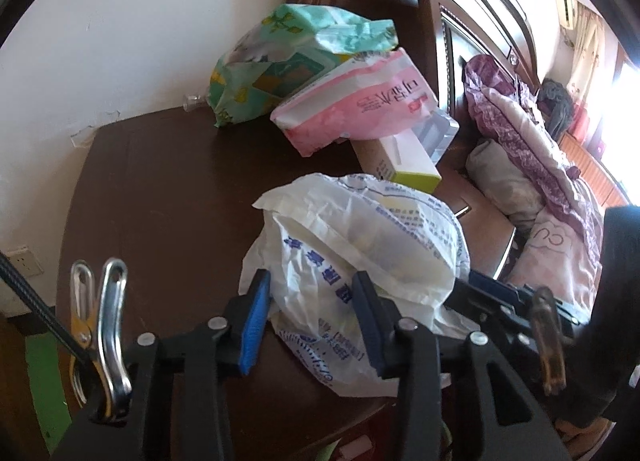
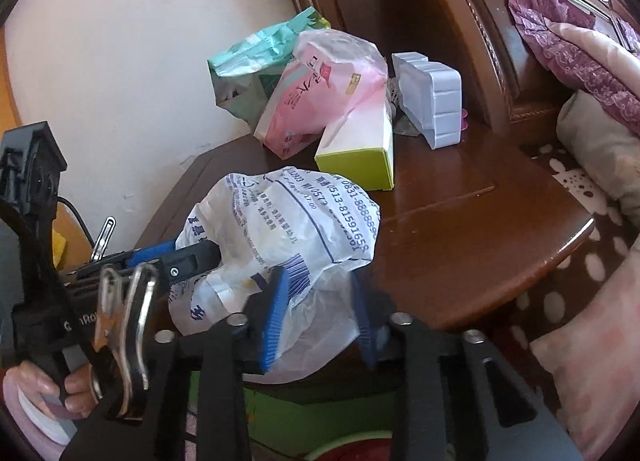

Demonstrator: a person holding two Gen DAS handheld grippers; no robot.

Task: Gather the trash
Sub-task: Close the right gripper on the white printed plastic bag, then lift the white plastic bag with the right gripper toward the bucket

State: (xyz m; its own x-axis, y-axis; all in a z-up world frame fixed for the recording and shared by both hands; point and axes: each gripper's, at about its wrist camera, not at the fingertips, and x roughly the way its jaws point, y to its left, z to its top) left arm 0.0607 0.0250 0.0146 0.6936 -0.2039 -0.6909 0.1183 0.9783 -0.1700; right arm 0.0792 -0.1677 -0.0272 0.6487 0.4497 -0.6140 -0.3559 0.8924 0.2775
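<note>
A crumpled white plastic bag with blue print [image 1: 356, 245] lies at the near edge of a dark wooden nightstand [image 1: 168, 181]. My left gripper [image 1: 310, 325] has its blue-padded jaws apart on either side of the bag's near part. The bag also shows in the right wrist view [image 2: 288, 229], where my right gripper [image 2: 320, 321] stands with jaws apart around the bag's lower edge. The left gripper's fingers [image 2: 188, 257] reach into the bag from the left there. Neither pair visibly pinches the plastic.
At the back of the nightstand lie a green tissue pack [image 1: 280, 61], a pink tissue pack [image 1: 360, 101], a white-and-lime box [image 2: 360, 153] and a white plastic tray [image 2: 432, 97]. A bed with pillows and a purple quilt [image 1: 532, 149] is on the right, a white wall on the left.
</note>
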